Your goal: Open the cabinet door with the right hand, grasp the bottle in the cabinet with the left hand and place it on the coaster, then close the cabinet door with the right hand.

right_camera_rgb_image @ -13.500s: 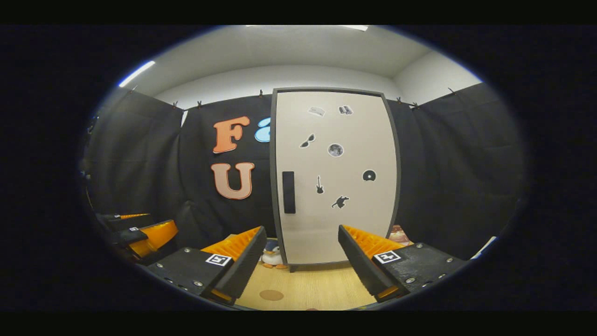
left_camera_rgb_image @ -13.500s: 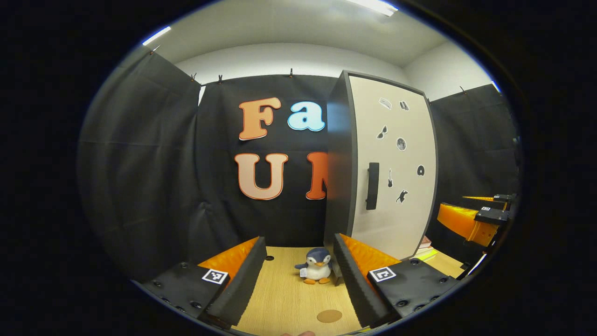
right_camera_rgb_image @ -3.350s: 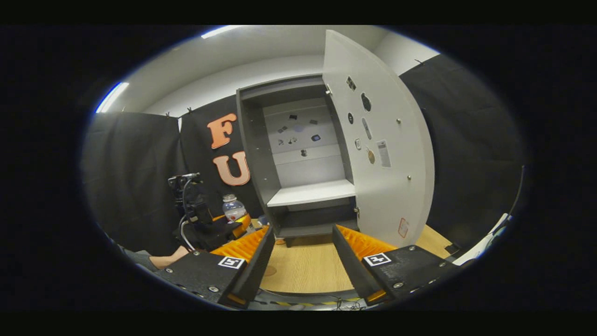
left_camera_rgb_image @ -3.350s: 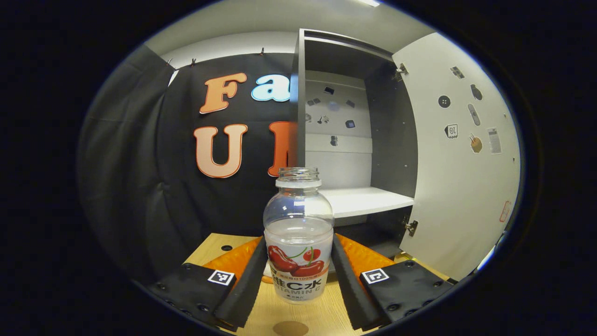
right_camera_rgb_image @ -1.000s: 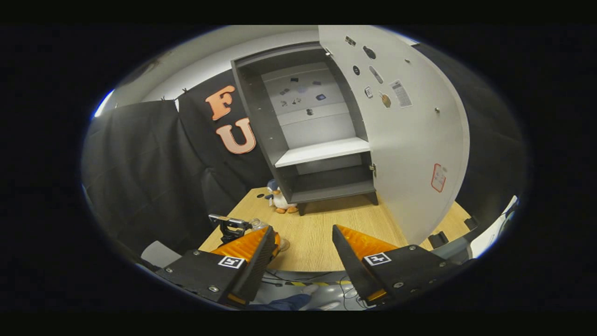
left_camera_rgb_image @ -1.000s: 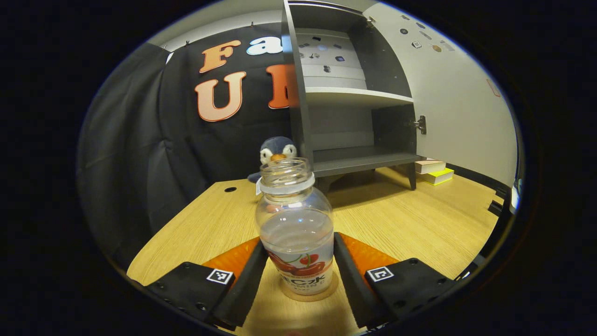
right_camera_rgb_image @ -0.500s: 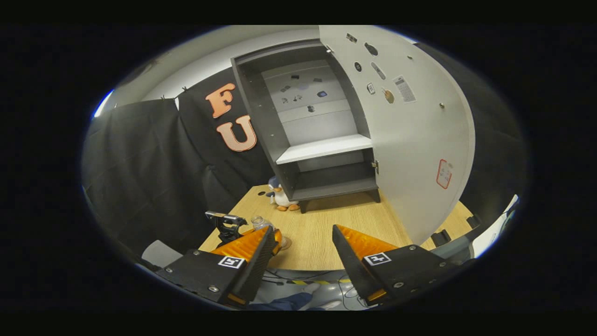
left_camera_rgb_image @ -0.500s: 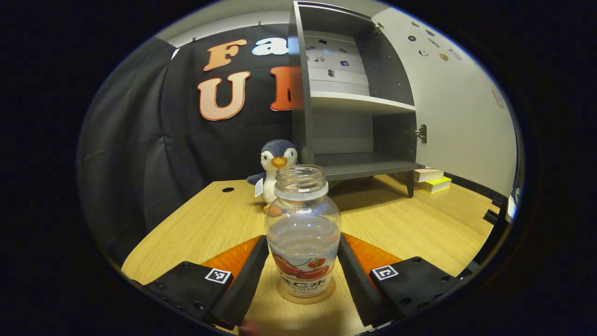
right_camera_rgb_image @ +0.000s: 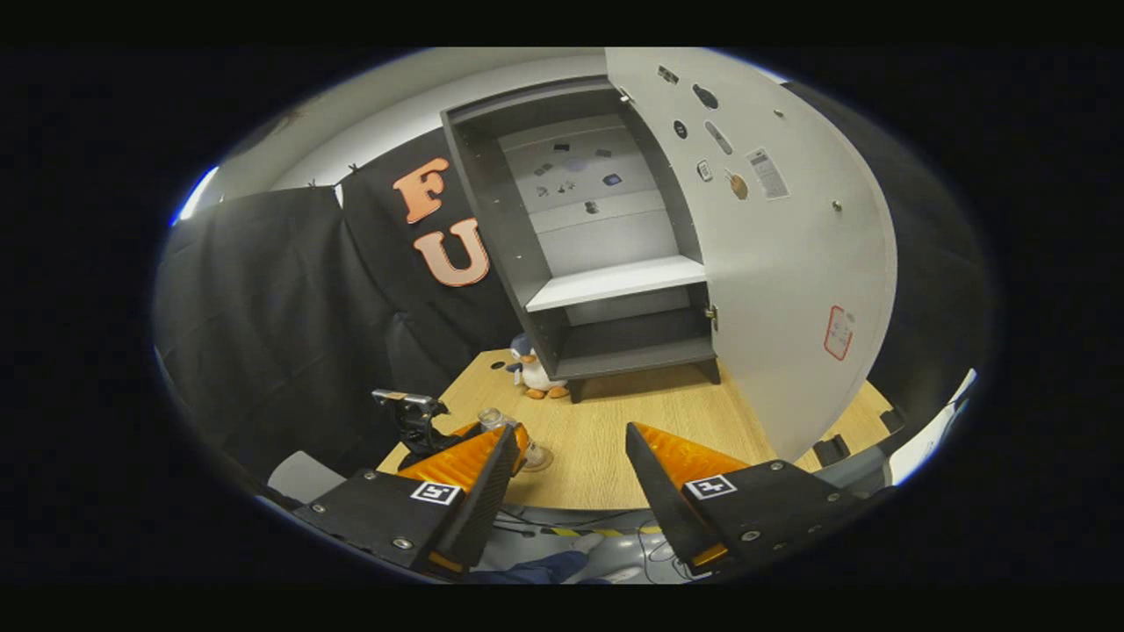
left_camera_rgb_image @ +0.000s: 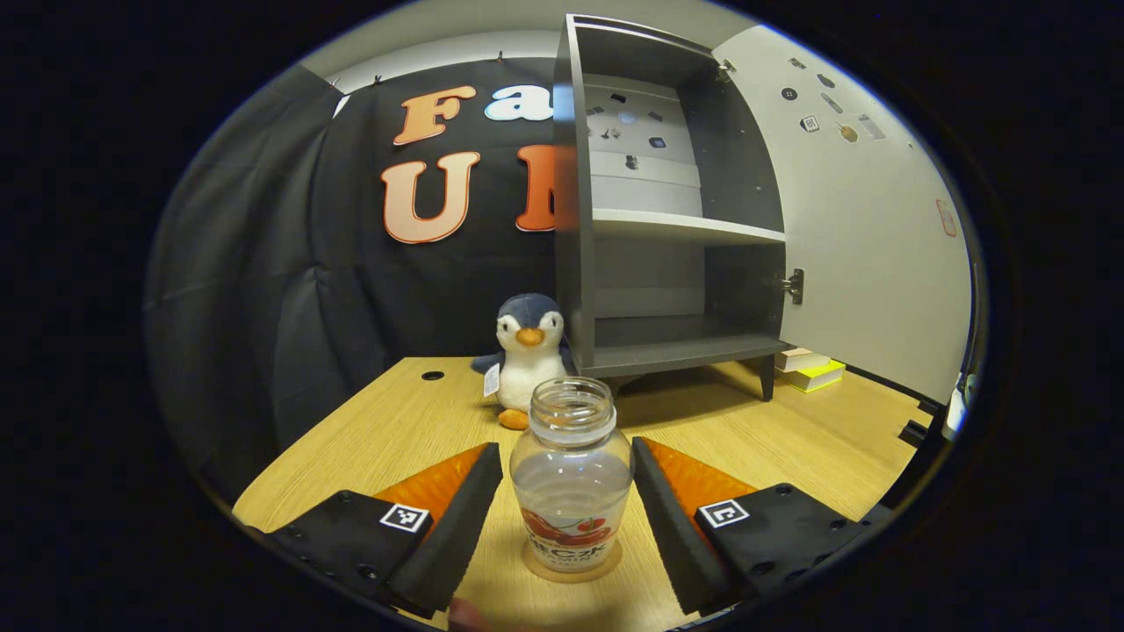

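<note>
So the bottle [left_camera_rgb_image: 572,478] is down on the coaster [left_camera_rgb_image: 572,563] now, standing upright at about 6 o'clock in the left gripper view. Half a second ago the fingers were snug against its sides; now the left gripper [left_camera_rgb_image: 569,518] has spread a bit and there's a sliver of gap on both sides, so it's let go and isn't holding anything. The view has also backed off slightly, since the bottle looks smaller and the toy penguin [left_camera_rgb_image: 527,355] behind it at 12 o'clock shows more fully.

The cabinet [left_camera_rgb_image: 667,219] sits off at roughly 1 o'clock, shelves bare, and its door [right_camera_rgb_image: 781,254] is swung wide open at 2 o'clock in the right gripper view. The right gripper [right_camera_rgb_image: 571,478] hangs over the near edge of the table [right_camera_rgb_image: 615,448], jaws wide apart, nothing in them.

My read: the placing part is basically done, so what's left is pulling the left one clear without knocking the bottle, then pushing the door shut with the right.
</note>
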### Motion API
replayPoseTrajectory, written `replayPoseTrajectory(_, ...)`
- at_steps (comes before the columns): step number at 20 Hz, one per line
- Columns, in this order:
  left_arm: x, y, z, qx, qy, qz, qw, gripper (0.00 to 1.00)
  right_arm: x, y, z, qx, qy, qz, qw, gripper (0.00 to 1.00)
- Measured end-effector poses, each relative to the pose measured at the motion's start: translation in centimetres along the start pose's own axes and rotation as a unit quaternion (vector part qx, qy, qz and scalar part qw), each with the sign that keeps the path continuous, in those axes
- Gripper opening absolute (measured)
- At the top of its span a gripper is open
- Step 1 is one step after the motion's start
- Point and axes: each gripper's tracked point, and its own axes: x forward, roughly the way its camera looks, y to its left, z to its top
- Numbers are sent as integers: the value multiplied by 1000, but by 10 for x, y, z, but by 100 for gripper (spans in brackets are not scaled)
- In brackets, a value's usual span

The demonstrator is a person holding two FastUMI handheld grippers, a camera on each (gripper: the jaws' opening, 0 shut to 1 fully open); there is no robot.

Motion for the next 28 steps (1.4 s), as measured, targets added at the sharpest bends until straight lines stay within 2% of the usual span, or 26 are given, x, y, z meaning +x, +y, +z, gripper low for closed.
replayPoseTrajectory(8, -20, -7, 70, 12, -34, 0, 999, 96, -28, -12, 26, 3, -42, -9, 999, 78)
replayPoseTrajectory(13, -47, -20, 123, 2, -47, -16, 999, 94, -59, -28, 63, -2, -94, -22, 995, 78)
replayPoseTrajectory(18, -62, -32, 175, -6, -62, -33, 998, 95, -92, -65, 101, -15, -141, -56, 988, 78)
replayPoseTrajectory(24, -67, -38, 199, -9, -55, -38, 998, 95, -129, -128, 146, -45, -182, -113, 976, 78)
replayPoseTrajectory(28, -69, -41, 210, 5, -58, -38, 998, 95, -138, -171, 163, -53, -184, -147, 970, 78)
